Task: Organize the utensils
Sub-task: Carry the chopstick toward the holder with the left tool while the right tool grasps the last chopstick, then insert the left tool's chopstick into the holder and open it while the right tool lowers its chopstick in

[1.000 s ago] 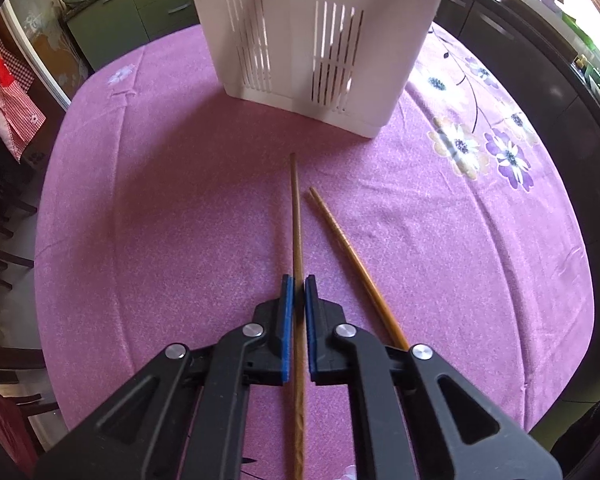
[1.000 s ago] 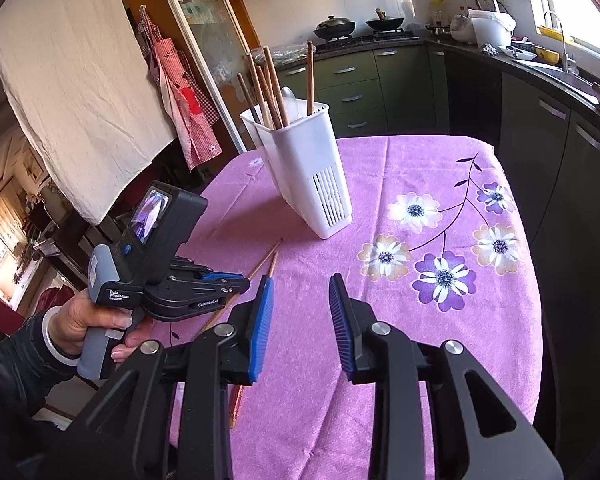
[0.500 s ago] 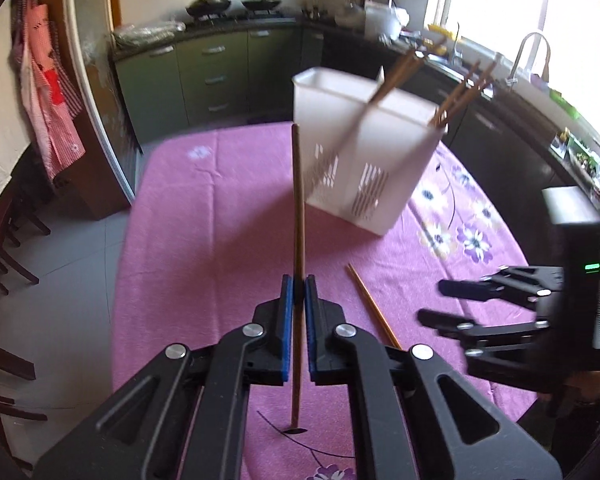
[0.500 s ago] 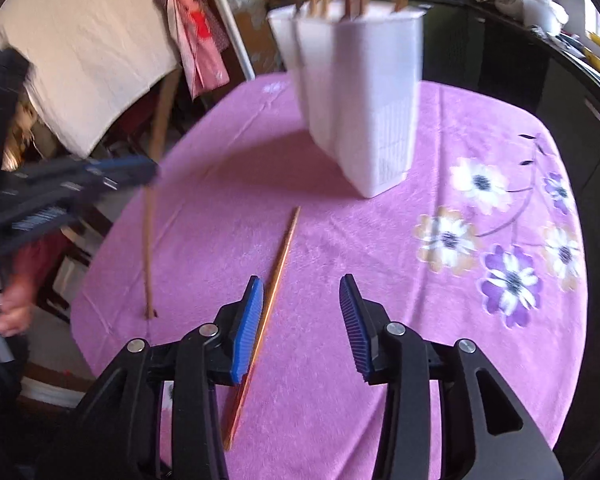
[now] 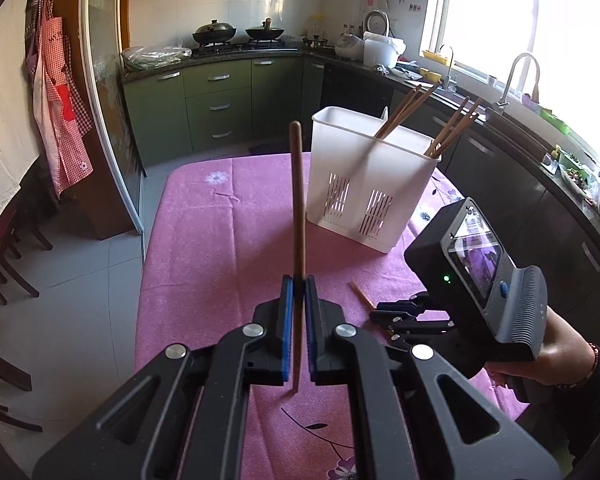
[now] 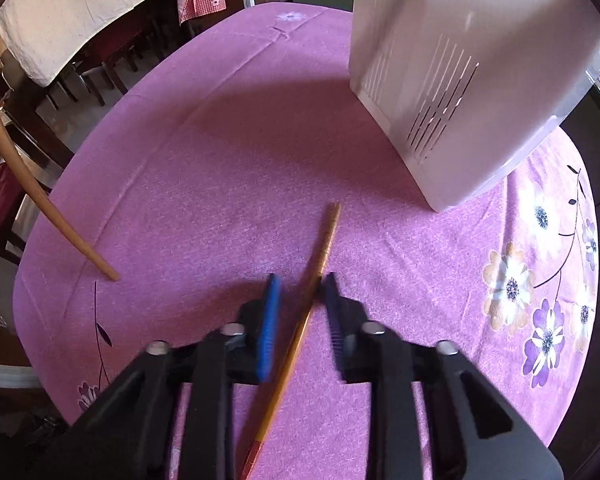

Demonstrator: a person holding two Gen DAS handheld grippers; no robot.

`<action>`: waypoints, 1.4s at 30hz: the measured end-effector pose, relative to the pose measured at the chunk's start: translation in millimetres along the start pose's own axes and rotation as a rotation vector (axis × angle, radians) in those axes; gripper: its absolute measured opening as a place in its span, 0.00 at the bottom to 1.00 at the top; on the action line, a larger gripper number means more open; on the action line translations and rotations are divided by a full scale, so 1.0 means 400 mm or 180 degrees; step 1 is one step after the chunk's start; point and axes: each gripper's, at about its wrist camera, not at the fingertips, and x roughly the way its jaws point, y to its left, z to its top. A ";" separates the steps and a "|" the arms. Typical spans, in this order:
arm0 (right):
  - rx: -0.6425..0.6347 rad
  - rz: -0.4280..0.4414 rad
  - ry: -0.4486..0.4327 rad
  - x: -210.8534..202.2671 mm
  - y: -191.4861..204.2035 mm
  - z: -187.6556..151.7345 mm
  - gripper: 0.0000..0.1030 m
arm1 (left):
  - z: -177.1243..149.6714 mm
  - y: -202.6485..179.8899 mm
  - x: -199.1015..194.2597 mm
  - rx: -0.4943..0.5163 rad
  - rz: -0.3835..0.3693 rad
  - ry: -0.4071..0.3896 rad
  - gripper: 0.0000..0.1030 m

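Observation:
My left gripper [image 5: 296, 280] is shut on a brown chopstick [image 5: 298, 200], held up off the purple tablecloth [image 5: 220, 248] and pointing at the white slotted utensil holder [image 5: 370, 184], which has several chopsticks in it. That held chopstick [image 6: 40, 200] also shows at the left of the right wrist view. A second chopstick [image 6: 324, 240] lies flat on the cloth in front of the holder [image 6: 460, 80]. My right gripper [image 6: 300, 280] is low over it, pointing steeply down, its jaws closing, blurred, with the chopstick between them. In the left wrist view the right gripper [image 5: 384, 318] sits over that chopstick [image 5: 360, 293].
The table edge [image 6: 52, 240] runs close on the left, with dark chairs [image 6: 100, 64] and a cloth-covered table beyond. Green kitchen cabinets [image 5: 216, 104], a stove with woks and a sink counter [image 5: 520, 120] ring the room. A person's hand [image 5: 560, 356] holds the right gripper.
My left gripper lifted its chopstick off the cloth and tilted upward. My right gripper swung down over the second chopstick, and its jaws have narrowed around it.

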 end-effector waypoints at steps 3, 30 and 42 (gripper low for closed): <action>0.0030 0.0026 -0.0037 0.001 0.000 -0.003 0.06 | 0.011 0.003 0.003 -0.0012 -0.0032 0.0004 0.06; 0.0356 0.0510 -0.1653 -0.525 -0.142 -0.197 0.06 | 0.485 -0.110 -0.086 0.0245 -0.0221 -0.0733 0.06; 0.0258 0.0541 -0.2029 -0.681 -0.145 -0.189 0.06 | 0.528 -0.138 0.147 0.0194 -0.0214 -0.0411 0.06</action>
